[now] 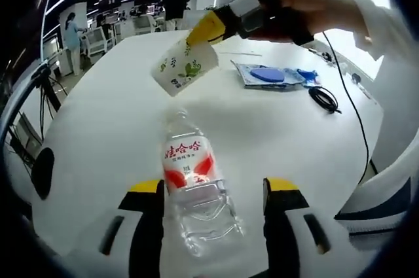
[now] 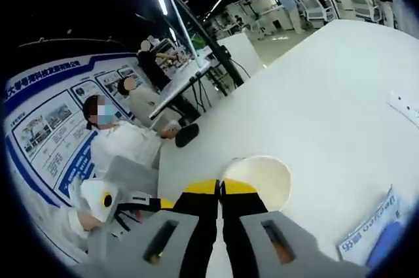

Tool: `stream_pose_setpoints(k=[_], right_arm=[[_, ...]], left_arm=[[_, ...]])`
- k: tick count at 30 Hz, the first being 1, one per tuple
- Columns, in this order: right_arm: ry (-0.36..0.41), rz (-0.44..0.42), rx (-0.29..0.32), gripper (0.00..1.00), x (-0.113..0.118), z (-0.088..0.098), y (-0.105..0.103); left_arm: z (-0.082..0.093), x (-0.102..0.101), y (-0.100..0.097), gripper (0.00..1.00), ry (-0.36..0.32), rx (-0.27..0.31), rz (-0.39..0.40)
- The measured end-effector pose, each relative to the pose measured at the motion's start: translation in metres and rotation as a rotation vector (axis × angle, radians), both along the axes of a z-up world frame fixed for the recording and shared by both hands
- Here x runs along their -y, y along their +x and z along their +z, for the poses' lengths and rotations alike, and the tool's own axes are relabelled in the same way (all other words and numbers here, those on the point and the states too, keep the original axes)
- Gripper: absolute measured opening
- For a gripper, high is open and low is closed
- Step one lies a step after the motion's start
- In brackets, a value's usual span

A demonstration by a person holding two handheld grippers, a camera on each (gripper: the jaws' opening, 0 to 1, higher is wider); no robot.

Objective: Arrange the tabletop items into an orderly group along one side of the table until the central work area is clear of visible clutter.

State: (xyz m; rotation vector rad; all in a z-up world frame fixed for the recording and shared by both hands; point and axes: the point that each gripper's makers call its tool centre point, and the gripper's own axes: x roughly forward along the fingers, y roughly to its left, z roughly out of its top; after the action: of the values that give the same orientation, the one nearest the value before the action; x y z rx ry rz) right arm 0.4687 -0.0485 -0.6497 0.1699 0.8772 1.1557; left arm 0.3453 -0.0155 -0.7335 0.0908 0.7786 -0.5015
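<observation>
Right hand-held gripper [image 2: 220,190] is clamped on the paper cup's [image 2: 262,180] rim, cup lifted above the white desk [image 1: 118,108]. Left hand-held gripper [image 1: 213,193] stands wide open astride the lying water bottle [image 1: 193,180], not gripping. Step: carrying the cup sideward; next calls for setting it down upright near the blue packet [image 1: 268,75].

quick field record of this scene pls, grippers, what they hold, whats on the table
left gripper: open, fingers either side of the water bottle lying on the table
right gripper: shut on the rim of the paper cup, held up off the table
paper cup print: green leaves
other items: blue packet, black cable
background: people at desks
</observation>
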Motion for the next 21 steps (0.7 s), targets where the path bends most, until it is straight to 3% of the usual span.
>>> stream_pose_setpoints(k=[5, 11, 21], right_arm=[[-0.08, -0.041, -0.01, 0.0, 0.026, -0.003, 0.01], [-0.11, -0.081, -0.011, 0.0, 0.04, 0.001, 0.02], [-0.3, -0.04, 0.072, 0.0, 0.063, -0.007, 0.034]], left_arm=[[0.001, 0.0, -0.001, 0.61, 0.007, 0.005, -0.007], [0.002, 0.0, -0.001, 0.61, 0.001, 0.008, -0.004], [0.002, -0.001, -0.001, 0.6, 0.001, 0.011, -0.005]])
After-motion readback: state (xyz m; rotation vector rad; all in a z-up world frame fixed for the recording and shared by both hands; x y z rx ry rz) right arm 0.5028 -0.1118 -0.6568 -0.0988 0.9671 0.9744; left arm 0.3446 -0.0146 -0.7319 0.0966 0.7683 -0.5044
